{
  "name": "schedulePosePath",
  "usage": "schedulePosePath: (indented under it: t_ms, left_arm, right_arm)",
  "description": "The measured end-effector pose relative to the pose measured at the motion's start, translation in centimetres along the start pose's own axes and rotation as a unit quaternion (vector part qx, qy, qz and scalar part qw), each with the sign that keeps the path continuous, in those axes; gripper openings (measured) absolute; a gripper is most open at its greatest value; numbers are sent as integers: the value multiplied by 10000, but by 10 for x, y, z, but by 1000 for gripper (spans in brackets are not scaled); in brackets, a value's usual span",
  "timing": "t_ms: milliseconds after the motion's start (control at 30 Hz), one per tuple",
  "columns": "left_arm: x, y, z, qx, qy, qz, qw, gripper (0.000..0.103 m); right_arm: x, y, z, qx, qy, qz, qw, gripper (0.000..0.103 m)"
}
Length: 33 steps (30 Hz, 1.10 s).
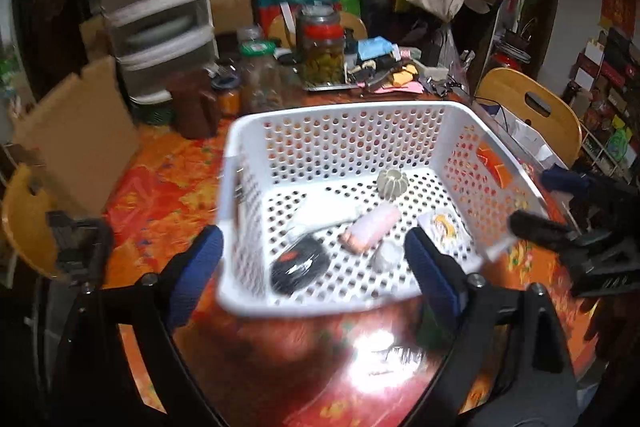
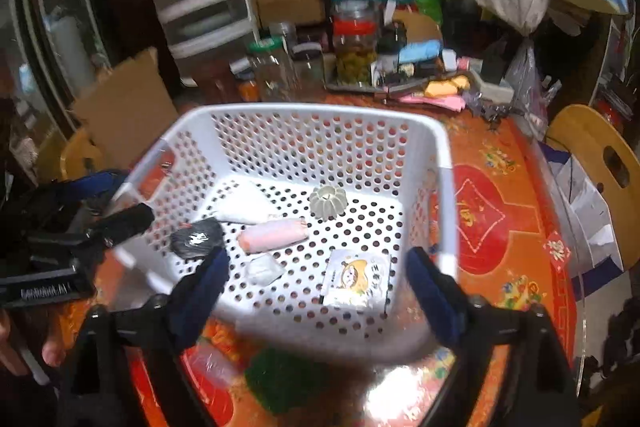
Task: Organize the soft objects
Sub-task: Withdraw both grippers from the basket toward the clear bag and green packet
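Observation:
A white perforated basket [image 1: 340,111] [image 2: 304,109] stands on the red patterned tablecloth. On its floor lie a grey ribbed pumpkin-shaped piece [image 1: 392,183] [image 2: 327,203], a pink roll [image 1: 372,233] [image 2: 274,235], a flat white pack [image 1: 326,214], a black bundle [image 1: 300,267] [image 2: 197,238], a small clear pouch [image 2: 264,269] and a cartoon-printed sachet [image 2: 356,279]. My left gripper [image 1: 316,267] is open, one finger on each side of the basket's near left corner, holding nothing. My right gripper [image 2: 318,291] is open over the near right corner, empty.
In front of the basket lie a green fuzzy thing [image 2: 288,379] and a clear plastic packet [image 2: 212,367]. Behind it stand glass jars [image 2: 356,43], a cluttered tray [image 2: 420,79], a drawer unit [image 1: 156,7] and cardboard [image 1: 80,135]. Wooden chairs [image 2: 600,155] flank the table.

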<state>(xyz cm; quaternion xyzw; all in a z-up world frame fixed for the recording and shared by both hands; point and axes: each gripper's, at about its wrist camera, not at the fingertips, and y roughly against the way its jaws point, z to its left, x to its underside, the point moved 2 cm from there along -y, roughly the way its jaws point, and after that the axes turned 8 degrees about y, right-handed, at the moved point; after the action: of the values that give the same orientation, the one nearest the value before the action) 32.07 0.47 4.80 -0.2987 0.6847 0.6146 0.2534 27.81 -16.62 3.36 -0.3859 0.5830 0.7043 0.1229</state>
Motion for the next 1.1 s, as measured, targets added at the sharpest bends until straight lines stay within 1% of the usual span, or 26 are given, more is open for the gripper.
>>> schedulePosePath:
  t_ms: [33, 67, 133, 200, 267, 367, 400, 467, 533, 600, 667, 833, 867, 933, 1000, 1067, 1100]
  left_arm:
    - [9, 11, 0, 18, -26, -72, 10000, 102]
    - [23, 21, 1, 69, -54, -109, 9999, 103]
    - [45, 26, 1, 185, -83, 15, 9998, 103]
    - [71, 24, 1, 321, -47, 172, 9993, 103]
    - [93, 14, -2, 451, -6, 326, 9984, 103]
    - [122, -18, -17, 513, -81, 792, 9955, 103]
    - [128, -26, -23, 515, -112, 886, 9947, 103]
    - [139, -39, -37, 541, -247, 1004, 9932, 103]
    - [144, -46, -43, 502, -310, 1028, 9929, 103]
    - [146, -50, -45, 528, -256, 1067, 9926, 103]
    - [147, -52, -44, 545, -172, 1067, 9926, 103]
    - [149, -58, -42, 432, -103, 1035, 9936, 102]
    - [150, -58, -41, 375, -114, 999, 9942, 99]
    - [148, -59, -41, 335, -112, 976, 9946, 90]
    - [148, -62, -36, 357, -56, 1008, 9942, 70]
    - [150, -65, -32, 435, -3, 1102, 9930, 64]
    - [148, -68, -30, 425, -22, 1051, 9936, 60]
  right_arm:
    - [7, 10, 0, 14, -1, -96, 10000, 101]
    - [16, 19, 0, 43, -9, -187, 9998, 101]
    - [40, 34, 0, 119, -78, -267, 9995, 101]
    - [63, 39, 0, 90, -194, -243, 9995, 101]
    - [87, 35, 2, 5, -256, -157, 9995, 101]
    - [110, 26, 1, 72, -352, -48, 9993, 101]
    - [116, 22, -1, 80, -405, -5, 9991, 101]
    - [125, 14, -8, 55, -582, 78, 9983, 101]
    - [131, 8, -12, 130, -651, 180, 9976, 101]
    - [136, 5, -14, 174, -680, 220, 9973, 101]
    - [139, 3, -15, 115, -713, 225, 9971, 101]
    - [141, -4, -16, 74, -766, 248, 9967, 101]
    - [141, -5, -16, 67, -781, 249, 9966, 101]
    - [140, -8, -14, 30, -783, 250, 9966, 101]
    - [138, -11, -11, 24, -762, 250, 9968, 101]
    - [136, -14, -6, -16, -724, 254, 9970, 101]
    - [136, -16, -3, -34, -700, 257, 9972, 101]
